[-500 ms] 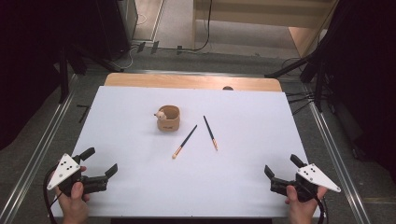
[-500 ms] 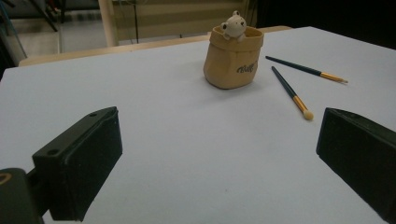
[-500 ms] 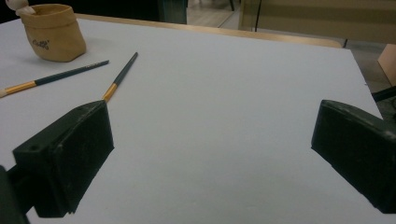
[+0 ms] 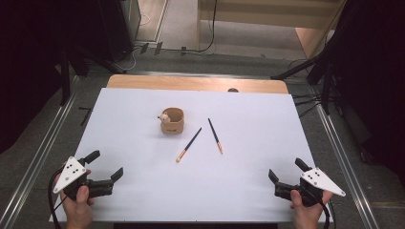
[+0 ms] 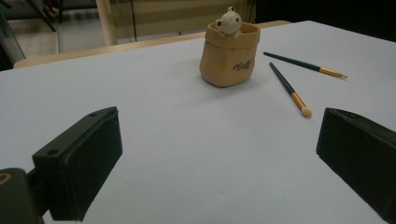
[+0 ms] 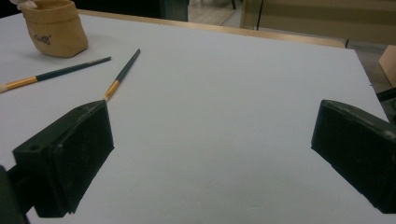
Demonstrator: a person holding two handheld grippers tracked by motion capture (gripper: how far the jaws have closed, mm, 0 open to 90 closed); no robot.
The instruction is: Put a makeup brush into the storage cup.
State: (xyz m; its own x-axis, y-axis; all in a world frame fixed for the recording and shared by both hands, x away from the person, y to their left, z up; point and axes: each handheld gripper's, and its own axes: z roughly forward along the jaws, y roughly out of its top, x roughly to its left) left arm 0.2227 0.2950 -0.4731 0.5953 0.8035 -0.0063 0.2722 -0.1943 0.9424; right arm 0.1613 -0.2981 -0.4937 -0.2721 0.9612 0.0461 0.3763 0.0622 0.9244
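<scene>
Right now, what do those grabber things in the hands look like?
Each gripper, left and right, is black with two blocky jaws. Each carries a grey three-cornered plate dotted with small dark holes on top. A black cable trails from each one.

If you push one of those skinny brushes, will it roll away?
Probably a little. The brush beside the pot looks thin, round and straight, so a sideways nudge might roll it on the smooth white table. It seems stiff and light, likely to slip between fingers.
</scene>
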